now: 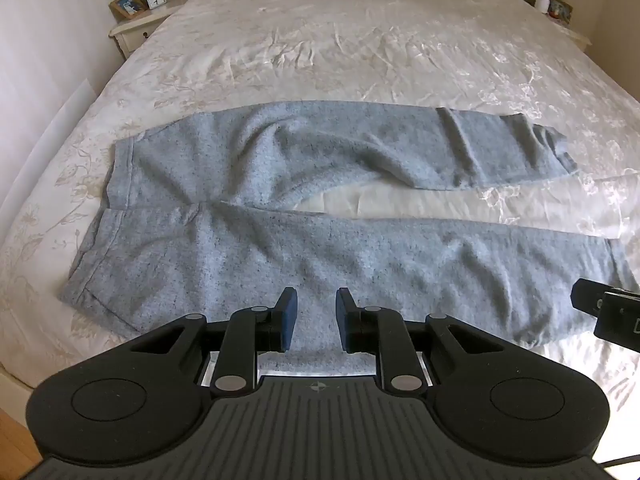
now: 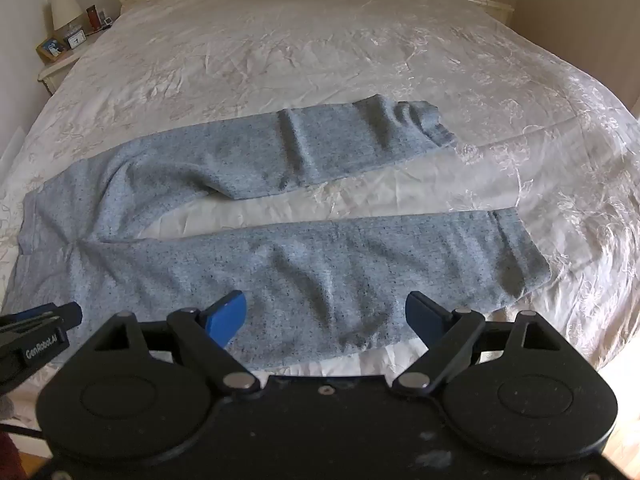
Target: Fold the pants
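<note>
We see grey pants (image 1: pixel 280 216) spread flat on the bed (image 1: pixel 340 48), our left gripper (image 1: pixel 316 320) above them, jaws parted.

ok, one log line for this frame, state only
pants: flat on bed, legs apart, unfolded | left gripper: open, above near leg, empty | right gripper: open wide, above near leg, empty

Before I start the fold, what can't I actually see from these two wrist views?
- Near edge of the pants, left wrist view: hidden by the left gripper body.
- Waistband, right wrist view: near corner hidden behind the left gripper.
- Clock on the nightstand: too small.
</note>
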Demonstrator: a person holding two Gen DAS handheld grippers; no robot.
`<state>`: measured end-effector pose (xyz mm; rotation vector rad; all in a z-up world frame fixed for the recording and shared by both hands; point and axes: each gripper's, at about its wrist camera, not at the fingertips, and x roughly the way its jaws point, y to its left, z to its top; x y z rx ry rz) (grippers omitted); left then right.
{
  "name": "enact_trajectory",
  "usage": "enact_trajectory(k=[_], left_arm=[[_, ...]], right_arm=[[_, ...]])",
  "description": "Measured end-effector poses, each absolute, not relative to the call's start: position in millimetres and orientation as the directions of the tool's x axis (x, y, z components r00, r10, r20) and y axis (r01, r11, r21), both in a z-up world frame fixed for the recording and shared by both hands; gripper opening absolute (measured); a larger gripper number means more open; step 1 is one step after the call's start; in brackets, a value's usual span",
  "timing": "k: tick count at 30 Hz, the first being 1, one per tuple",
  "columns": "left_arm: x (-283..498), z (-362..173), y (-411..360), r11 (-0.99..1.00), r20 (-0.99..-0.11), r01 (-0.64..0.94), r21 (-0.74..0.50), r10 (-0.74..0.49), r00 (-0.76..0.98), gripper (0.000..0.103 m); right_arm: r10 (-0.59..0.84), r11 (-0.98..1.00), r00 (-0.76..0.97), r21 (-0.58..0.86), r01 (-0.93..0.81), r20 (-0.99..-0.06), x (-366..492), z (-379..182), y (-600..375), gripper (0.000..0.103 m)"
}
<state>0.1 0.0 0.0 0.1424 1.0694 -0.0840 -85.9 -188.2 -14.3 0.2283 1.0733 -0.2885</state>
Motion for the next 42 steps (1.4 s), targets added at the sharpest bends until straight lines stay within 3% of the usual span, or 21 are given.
enact_trajectory(k=[42], left_arm=[[2.0, -7.3, 0.2, 0.986, -0.861, 0.141, 0.087, 0.004, 0.509, 0.021]], right_arm=[[-0.1, 0.942, 0.432, 0.055, 0.332, -0.896, -78.4, -18.3, -181.7, 0.091]])
